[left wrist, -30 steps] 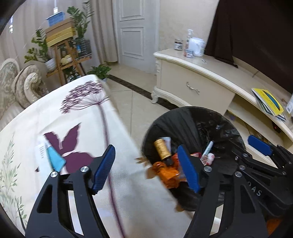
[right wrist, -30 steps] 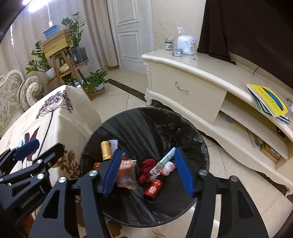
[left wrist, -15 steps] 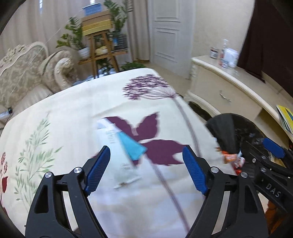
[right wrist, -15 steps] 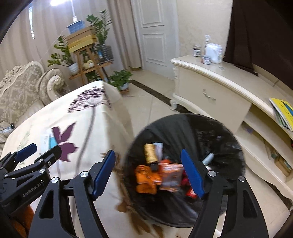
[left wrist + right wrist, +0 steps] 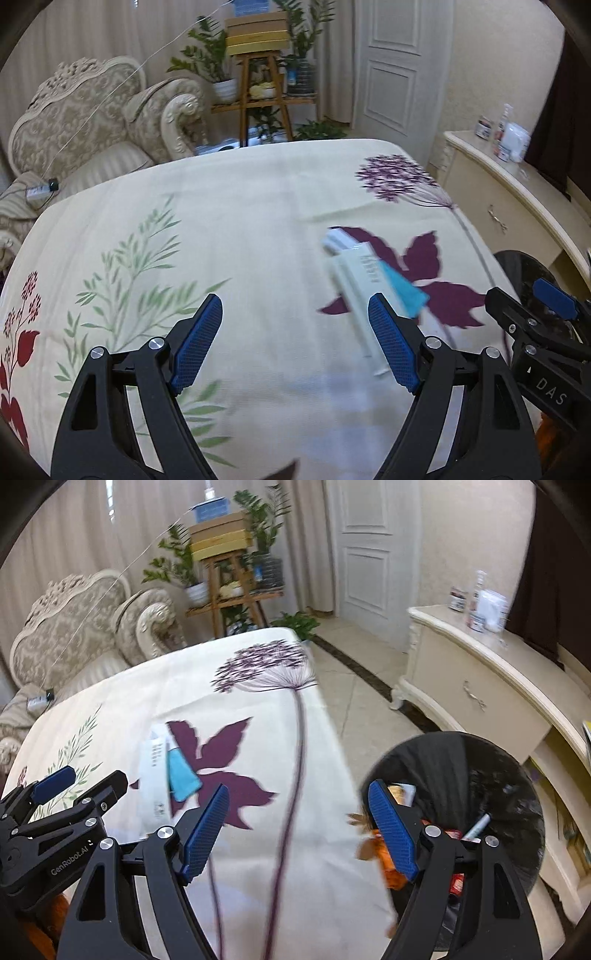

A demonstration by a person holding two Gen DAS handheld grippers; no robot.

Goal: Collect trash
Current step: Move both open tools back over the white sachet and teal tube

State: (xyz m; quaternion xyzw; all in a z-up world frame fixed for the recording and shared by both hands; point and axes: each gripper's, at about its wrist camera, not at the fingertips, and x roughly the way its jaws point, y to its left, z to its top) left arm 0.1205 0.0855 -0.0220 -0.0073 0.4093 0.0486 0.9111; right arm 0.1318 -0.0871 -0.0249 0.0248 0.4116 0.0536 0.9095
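Trash is already lying in the bin (image 5: 480,771), while the left gripper (image 5: 295,343) is hanging wide and empty, the right gripper (image 5: 299,830) is opening empty, and packets (image 5: 365,273) are waiting on the tablecloth (image 5: 221,229).

My worktop's cream cloth (image 5: 258,206) carries purple leaves, green sprigs and red flowers. On it lie a white packet (image 5: 360,273) and a turquoise one (image 5: 406,291) (blurred, perhaps paper). The bin liner (image 5: 480,771) is black.

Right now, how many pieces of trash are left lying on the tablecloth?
2: a long white packet and a small blue packet, overlapping on the purple leaf print. More could hide behind the fingers.
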